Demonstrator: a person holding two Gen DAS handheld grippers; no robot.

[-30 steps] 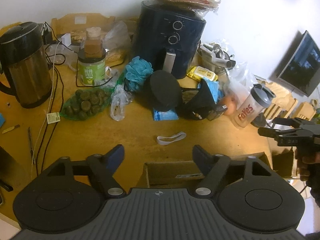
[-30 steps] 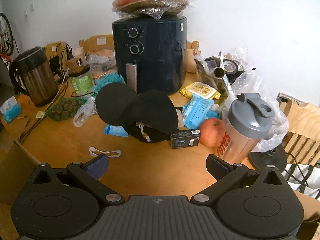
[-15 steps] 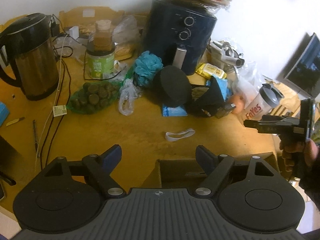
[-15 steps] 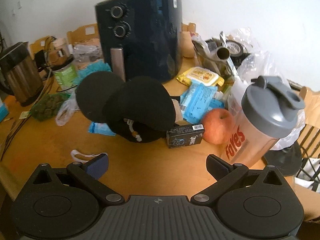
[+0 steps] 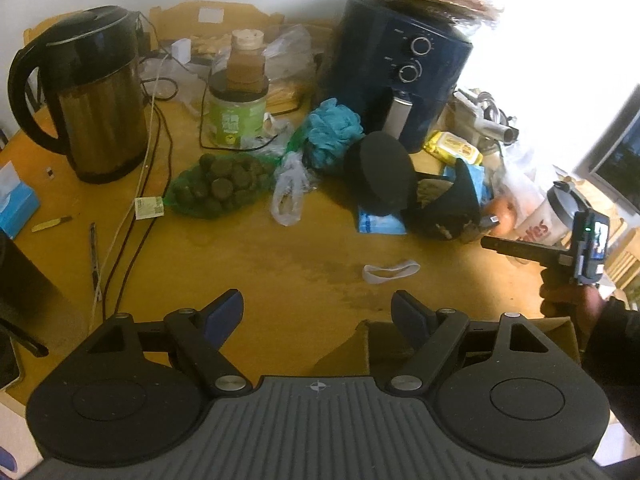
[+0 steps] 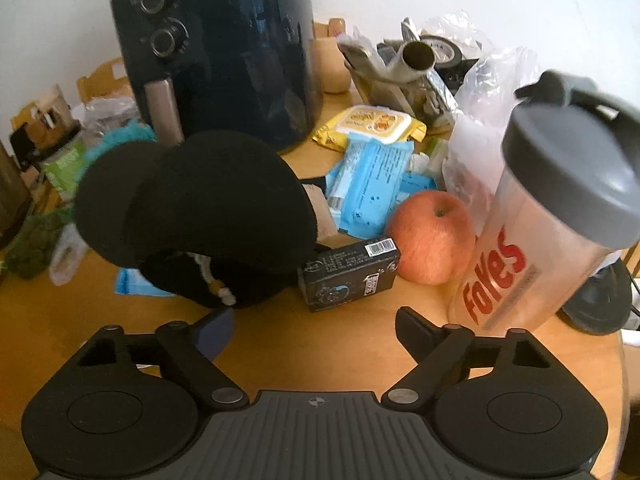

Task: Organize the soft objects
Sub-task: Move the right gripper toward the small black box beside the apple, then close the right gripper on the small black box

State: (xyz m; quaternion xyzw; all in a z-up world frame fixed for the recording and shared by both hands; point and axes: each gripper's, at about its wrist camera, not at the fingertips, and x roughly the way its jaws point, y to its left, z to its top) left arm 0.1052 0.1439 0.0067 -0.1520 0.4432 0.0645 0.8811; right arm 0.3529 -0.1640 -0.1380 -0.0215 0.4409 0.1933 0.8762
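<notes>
A black soft hat with two round ears [image 6: 216, 216] lies on the wooden table in front of the air fryer; it also shows in the left wrist view [image 5: 384, 176]. A blue bath pouf [image 5: 334, 130] sits left of it. A white elastic band [image 5: 390, 271] lies on the table. My right gripper [image 6: 314, 330] is open and empty, close in front of the hat, and appears from the side in the left wrist view [image 5: 496, 245]. My left gripper [image 5: 318, 318] is open and empty above the table's near edge.
A dark air fryer [image 5: 400, 68], a kettle [image 5: 92, 100], a green jar [image 5: 236, 116], a net of dark balls [image 5: 216, 190], wipes packs [image 6: 368, 180], an apple [image 6: 430, 238], a small black box [image 6: 348, 274] and a shaker bottle [image 6: 548, 240] crowd the table. A cardboard box [image 5: 552, 336] sits below the near edge.
The right gripper has moved forward and lower toward the black hat, which now looms larger. The left gripper has drawn back and risen a little. Both stay open.
</notes>
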